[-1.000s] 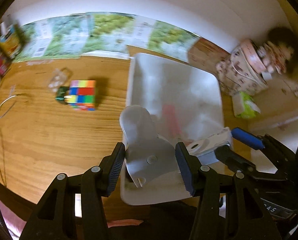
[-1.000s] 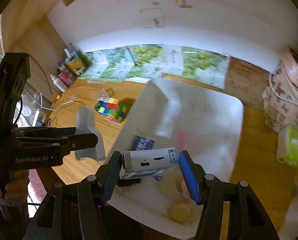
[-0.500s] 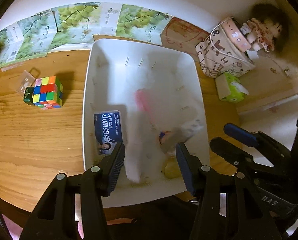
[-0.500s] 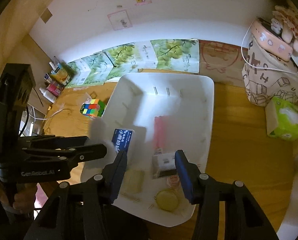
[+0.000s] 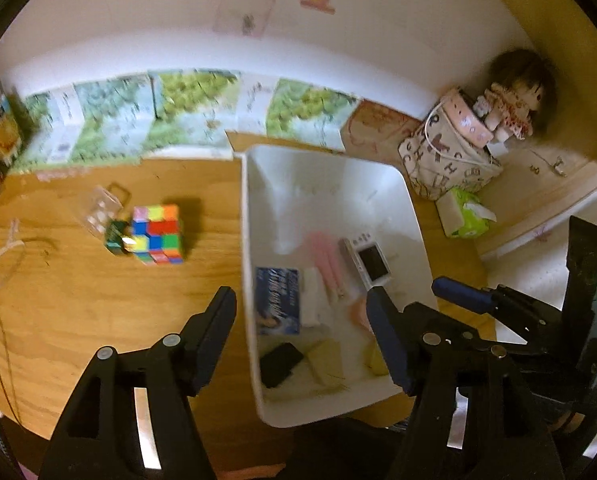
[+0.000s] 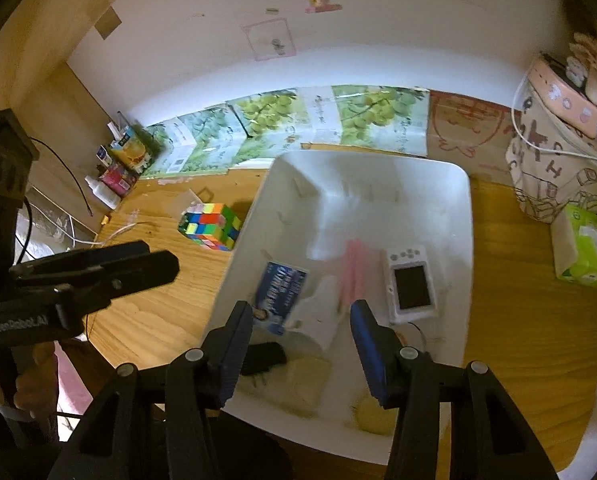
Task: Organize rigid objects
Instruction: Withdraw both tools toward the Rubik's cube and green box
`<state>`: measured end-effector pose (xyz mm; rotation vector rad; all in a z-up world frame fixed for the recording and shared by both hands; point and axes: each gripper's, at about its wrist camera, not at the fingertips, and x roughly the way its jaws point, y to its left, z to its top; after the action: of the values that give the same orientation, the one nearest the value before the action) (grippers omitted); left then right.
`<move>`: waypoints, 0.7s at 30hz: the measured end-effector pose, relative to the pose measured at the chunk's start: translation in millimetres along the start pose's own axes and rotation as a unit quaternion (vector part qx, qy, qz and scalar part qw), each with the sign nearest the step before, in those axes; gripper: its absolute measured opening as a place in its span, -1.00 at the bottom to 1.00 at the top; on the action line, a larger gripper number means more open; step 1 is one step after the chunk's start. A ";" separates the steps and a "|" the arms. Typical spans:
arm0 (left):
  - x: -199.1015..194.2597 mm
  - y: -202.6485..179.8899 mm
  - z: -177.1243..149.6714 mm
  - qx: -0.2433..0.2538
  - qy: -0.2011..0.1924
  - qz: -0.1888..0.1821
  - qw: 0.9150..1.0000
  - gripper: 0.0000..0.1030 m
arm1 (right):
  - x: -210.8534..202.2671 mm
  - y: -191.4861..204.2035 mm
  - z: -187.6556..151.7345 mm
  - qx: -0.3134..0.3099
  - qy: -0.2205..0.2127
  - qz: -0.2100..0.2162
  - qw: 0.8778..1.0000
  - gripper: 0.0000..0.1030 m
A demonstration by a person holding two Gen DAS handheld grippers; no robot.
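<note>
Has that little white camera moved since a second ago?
Yes. The white camera left the right tool and now lies in the white bin, beside the pink item.

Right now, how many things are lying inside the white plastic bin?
About 8, some blurred: blue card, white plastic piece, pink sticks, white camera, black block, yellow pad, round yellow piece, orange item.

White wall (image 6: 378, 40), wooden table (image 5: 78, 300)
</note>
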<state>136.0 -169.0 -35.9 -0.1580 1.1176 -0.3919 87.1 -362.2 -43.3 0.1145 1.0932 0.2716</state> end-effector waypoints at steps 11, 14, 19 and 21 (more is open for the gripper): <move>-44.7 65.5 5.2 0.046 -0.047 0.019 0.998 0.38 | 12.7 69.4 7.0 0.021 -0.053 0.008 0.998 0.30; -47.4 85.1 5.9 0.050 -0.042 0.027 0.997 0.38 | 18.5 88.7 7.1 0.029 -0.070 0.007 0.997 0.30; -46.3 116.7 2.5 0.061 -0.028 0.040 0.997 0.38 | 27.0 116.2 3.1 0.050 -0.105 0.013 0.993 0.30; -45.1 129.9 1.9 0.065 -0.020 0.045 0.997 0.38 | 31.3 126.5 0.4 0.058 -0.119 0.012 0.991 0.30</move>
<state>150.0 -32.2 -38.3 -0.0001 1.0526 -0.3778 80.5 -232.0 -41.5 0.2587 0.8710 0.2096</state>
